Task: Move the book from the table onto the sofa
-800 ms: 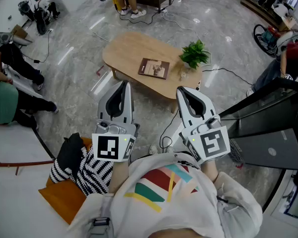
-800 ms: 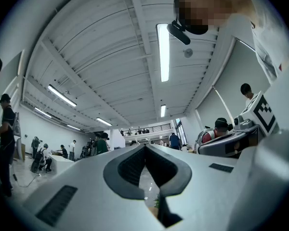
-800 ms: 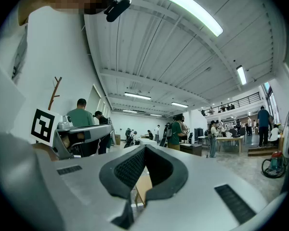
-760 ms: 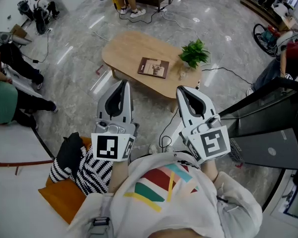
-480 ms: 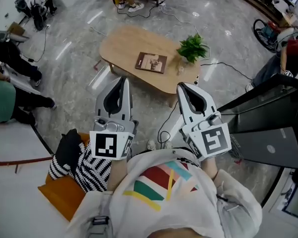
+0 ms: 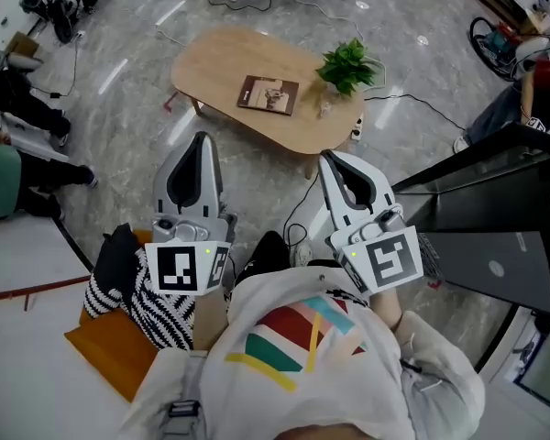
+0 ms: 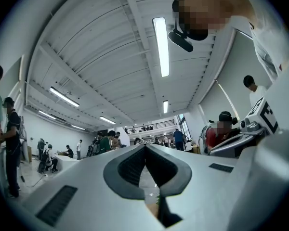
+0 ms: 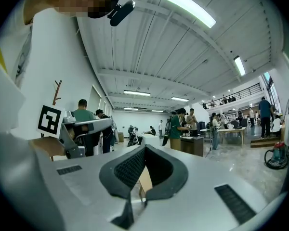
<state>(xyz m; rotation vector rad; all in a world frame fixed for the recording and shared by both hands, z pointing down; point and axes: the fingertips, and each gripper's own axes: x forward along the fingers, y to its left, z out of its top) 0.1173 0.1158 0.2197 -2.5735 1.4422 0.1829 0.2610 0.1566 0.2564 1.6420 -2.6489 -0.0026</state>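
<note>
The brown book (image 6: pixel 268 94) lies flat near the middle of the low oval wooden table (image 6: pixel 211 62), with a small green potted plant (image 6: pixel 346 65) to its right. Both grippers hover over the floor short of the table's near edge and point toward it. My left gripper (image 6: pixel 200 137) is shut and holds nothing. My right gripper (image 6: pixel 326 158) is likewise shut and holds nothing. In the left gripper view the jaws (image 7: pixel 145 146) meet at the tips, as they do in the right gripper view (image 8: pixel 144 148). An orange seat cushion (image 6: pixel 110 356) sits at my lower left.
A black-and-white striped cloth (image 6: pixel 156 314) and a dark garment (image 6: pixel 115 259) lie on the orange cushion. Black cables (image 6: pixel 298 218) trail on the marble floor by the table. A dark desk with screens (image 6: pixel 477 236) stands at right. People (image 6: pixel 5 181) sit at left.
The table and book have slid up and left in the head view. My left gripper has shifted left, away from the right one. Both stay shut.
</note>
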